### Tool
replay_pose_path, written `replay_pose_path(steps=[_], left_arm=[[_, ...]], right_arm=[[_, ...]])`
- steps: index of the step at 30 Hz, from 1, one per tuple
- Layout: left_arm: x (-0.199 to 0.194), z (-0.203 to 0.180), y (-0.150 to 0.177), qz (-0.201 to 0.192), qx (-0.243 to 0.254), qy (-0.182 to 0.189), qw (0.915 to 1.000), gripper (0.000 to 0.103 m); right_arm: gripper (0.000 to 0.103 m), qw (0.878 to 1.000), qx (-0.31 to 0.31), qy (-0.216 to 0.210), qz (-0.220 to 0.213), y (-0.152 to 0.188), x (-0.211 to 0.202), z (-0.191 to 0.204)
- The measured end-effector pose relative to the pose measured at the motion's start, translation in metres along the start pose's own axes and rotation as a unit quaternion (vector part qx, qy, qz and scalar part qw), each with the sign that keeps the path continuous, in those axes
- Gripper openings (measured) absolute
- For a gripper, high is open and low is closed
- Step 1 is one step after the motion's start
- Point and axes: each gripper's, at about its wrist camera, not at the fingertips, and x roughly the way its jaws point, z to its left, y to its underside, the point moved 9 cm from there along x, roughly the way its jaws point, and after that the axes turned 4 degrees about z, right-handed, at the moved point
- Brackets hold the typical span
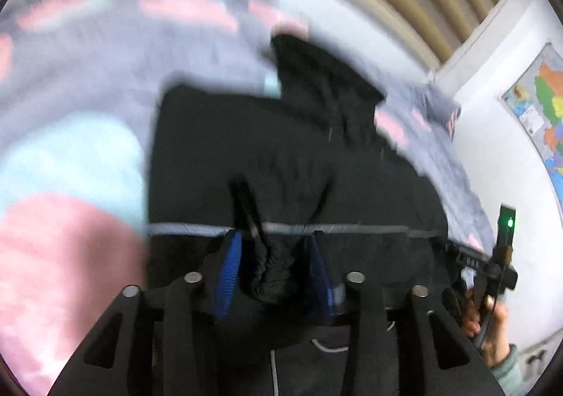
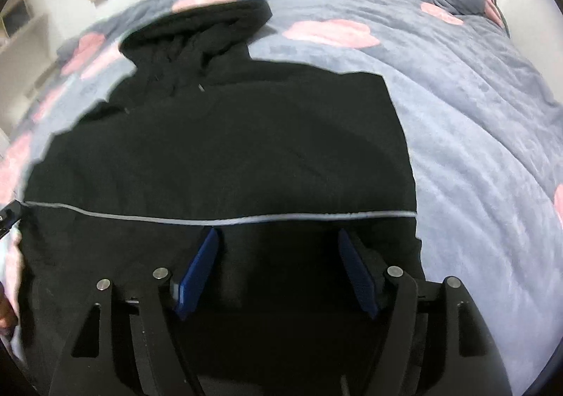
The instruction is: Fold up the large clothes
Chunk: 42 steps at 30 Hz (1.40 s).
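In the left wrist view, the black hoodie (image 1: 281, 157) is seen spread on the bed cover (image 1: 70, 157) with a bunched fold standing between the parted pads of the left gripper (image 1: 274, 269), while in the right wrist view the right gripper (image 2: 278, 269) is held wide and empty above the hem, so a fresh grasp of it is judged to be called for; no writing can be read.

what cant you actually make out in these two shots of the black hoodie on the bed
- Left wrist view: motion blur smears the bedspread pattern.
- Left wrist view: a bunch of black hoodie sits between the left gripper pads; pad contact unclear.
- Both views: hoodie's near part hidden behind the gripper bodies.
- Right wrist view: right gripper open; sleeves not distinguishable, all black.
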Motion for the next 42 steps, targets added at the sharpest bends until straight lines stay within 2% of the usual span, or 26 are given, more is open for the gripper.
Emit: replay_pose_path(steps=[1, 2, 4, 6, 8, 10, 12, 14, 15, 20, 23, 27, 29, 32, 35, 42], left_arm=[[-0.013, -0.004, -0.006, -0.02, 0.005, 0.001, 0.9998, 0.058], [-0.025, -0.01, -0.014, -0.039, 0.005, 0.009, 0.9992, 0.063], [-0.03, -0.023, -0.024, -0.044, 0.004, 0.031, 0.9985, 0.065], [-0.021, -0.04, -0.024, -0.027, 0.017, 0.057, 0.9979, 0.065], [-0.001, -0.056, -0.015, -0.007, 0.048, 0.043, 0.9979, 0.065], [0.032, -0.067, 0.003, 0.024, 0.08, 0.014, 0.9964, 0.065], [0.068, -0.057, 0.028, 0.066, 0.102, -0.039, 0.9919, 0.064], [0.081, -0.059, 0.037, 0.046, 0.142, -0.08, 0.9856, 0.064], [0.08, -0.061, 0.038, 0.042, 0.151, -0.088, 0.9838, 0.065], [0.073, -0.062, 0.039, 0.019, 0.149, -0.067, 0.9863, 0.065], [0.075, -0.065, 0.04, 0.012, 0.157, -0.075, 0.9847, 0.065], [0.074, -0.063, 0.041, 0.016, 0.156, -0.079, 0.9844, 0.067], [0.069, -0.064, 0.04, 0.035, 0.138, -0.086, 0.9861, 0.068], [0.061, -0.077, 0.032, 0.058, 0.127, -0.074, 0.9874, 0.068], [0.041, -0.097, 0.014, 0.066, 0.114, -0.045, 0.9902, 0.068], [-0.005, -0.134, -0.049, 0.053, 0.112, -0.043, 0.9913, 0.068]], right_arm=[[0.072, 0.999, 0.013, -0.03, -0.007, -0.001, -0.011, 0.005], [0.072, 0.999, 0.018, -0.05, -0.012, -0.002, -0.017, 0.012], [0.072, 0.998, 0.008, -0.062, -0.027, -0.005, -0.027, 0.026], [0.072, 0.998, -0.018, -0.051, -0.033, -0.005, -0.025, 0.044], [0.072, 0.998, -0.042, -0.033, -0.02, 0.001, -0.008, 0.058], [0.072, 0.999, -0.052, -0.006, 0.015, 0.015, 0.02, 0.062], [0.073, 0.996, -0.088, 0.025, 0.003, 0.02, 0.026, 0.067], [0.074, 0.993, -0.107, 0.043, -0.006, 0.02, 0.026, 0.07], [0.074, 0.993, -0.108, 0.04, -0.008, 0.019, 0.027, 0.07], [0.078, 0.991, -0.121, 0.023, -0.042, 0.018, 0.029, 0.07], [0.079, 0.99, -0.125, 0.019, -0.06, 0.022, 0.025, 0.07], [0.082, 0.991, -0.124, 0.006, -0.056, 0.022, 0.023, 0.072], [0.086, 0.99, -0.132, -0.006, -0.047, 0.02, 0.023, 0.074], [0.086, 0.989, -0.143, -0.023, -0.012, 0.017, 0.015, 0.075], [0.086, 0.991, -0.127, -0.042, 0.019, 0.007, -0.005, 0.071], [0.086, 0.994, -0.105, -0.033, 0.021, -0.039, -0.068, 0.056]])
